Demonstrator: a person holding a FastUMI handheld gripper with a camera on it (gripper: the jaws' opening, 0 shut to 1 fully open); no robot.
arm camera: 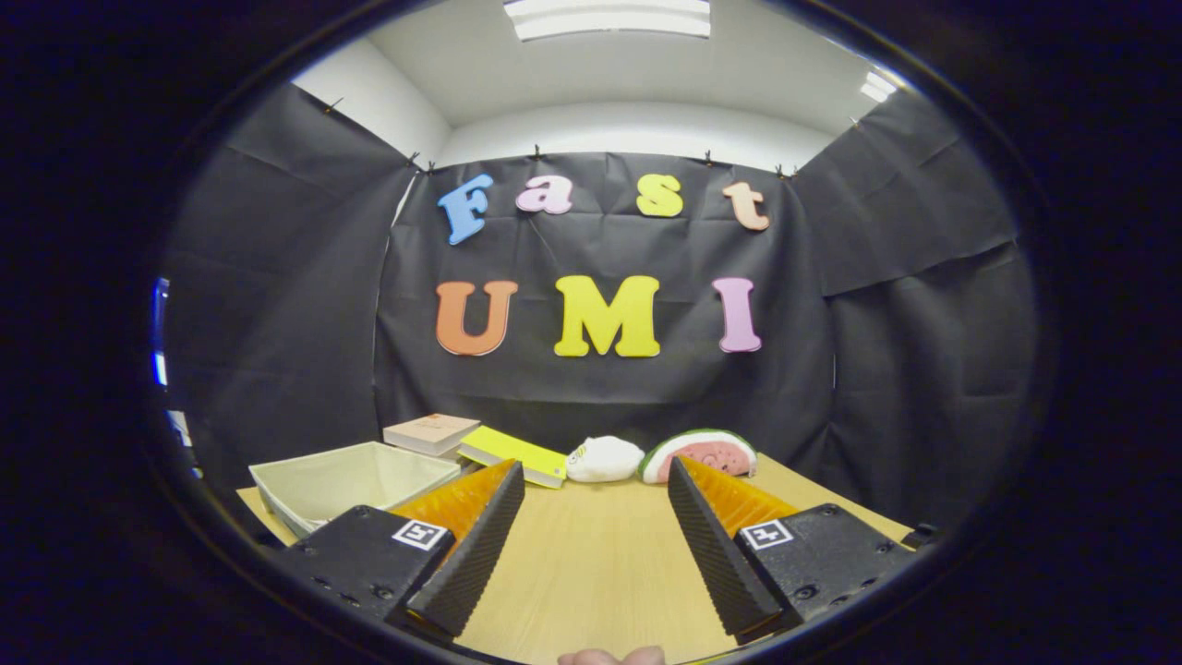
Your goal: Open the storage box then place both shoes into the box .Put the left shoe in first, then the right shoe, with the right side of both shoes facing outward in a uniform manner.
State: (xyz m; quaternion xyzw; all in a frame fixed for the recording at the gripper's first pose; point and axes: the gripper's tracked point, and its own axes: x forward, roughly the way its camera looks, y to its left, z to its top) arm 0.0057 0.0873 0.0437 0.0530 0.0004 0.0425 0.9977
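My gripper [596,473] is held above the wooden table [591,563] with its fingers wide apart and nothing between them. An open-topped beige box [346,480] stands on the table to the left of the left finger [480,536]. I cannot tell whether it is the storage box. Its inside looks bare.
Along the back of the table, beyond the fingertips, lie a pale book [431,432], a yellow book [514,455], a white plush toy [604,459] and a watermelon-slice plush [700,453]. Black cloth walls close in the table on three sides. A person's fingertips [611,657] show below the gripper.
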